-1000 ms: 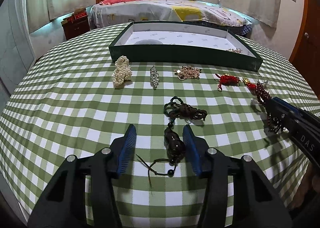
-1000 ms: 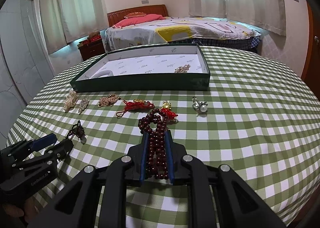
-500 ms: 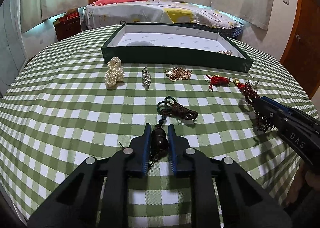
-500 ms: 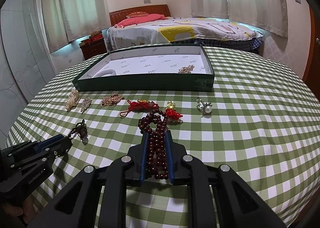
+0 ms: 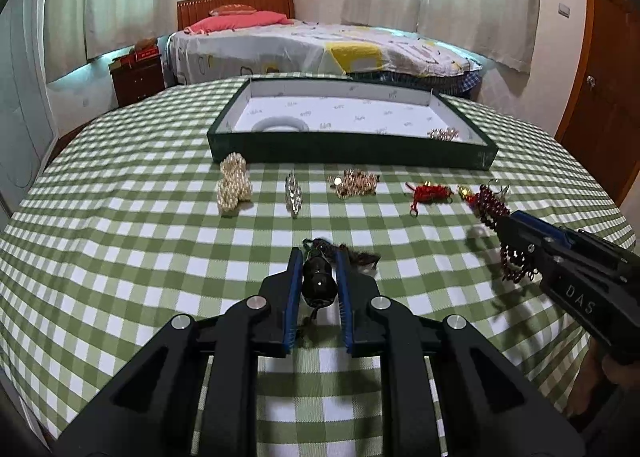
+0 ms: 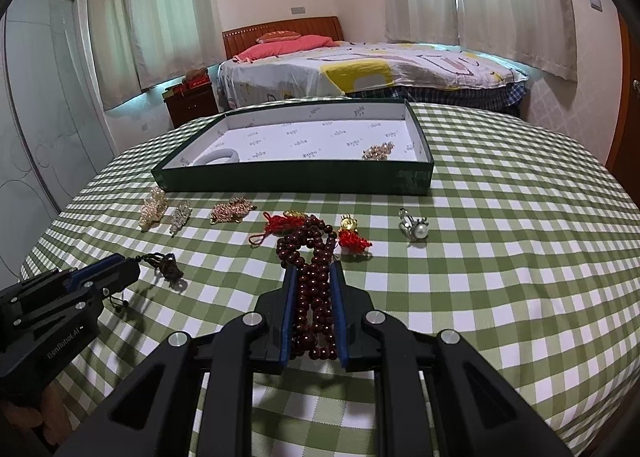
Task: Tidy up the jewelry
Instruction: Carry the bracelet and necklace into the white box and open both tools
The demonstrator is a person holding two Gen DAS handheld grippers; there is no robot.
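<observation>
A: The tray [image 5: 352, 155] sits mid-table, low-walled and mostly bare, so there's plenty of room to drop into.

B: The right gripper [image 6: 313, 311] is clamped on the limp beads [image 6: 310, 257], which will swing.

A: The left gripper [image 5: 319, 289] pinches the hard, slick pendant [image 5: 318, 281] just off the cloth, its cord [image 5: 356, 255] trailing. Lift both clear of the tray wall.

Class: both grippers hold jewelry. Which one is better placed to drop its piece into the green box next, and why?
Probably the right gripper: its dark red bead strand hangs clear and the green box lies straight ahead. The left gripper grips a dark pendant farther back.
</observation>
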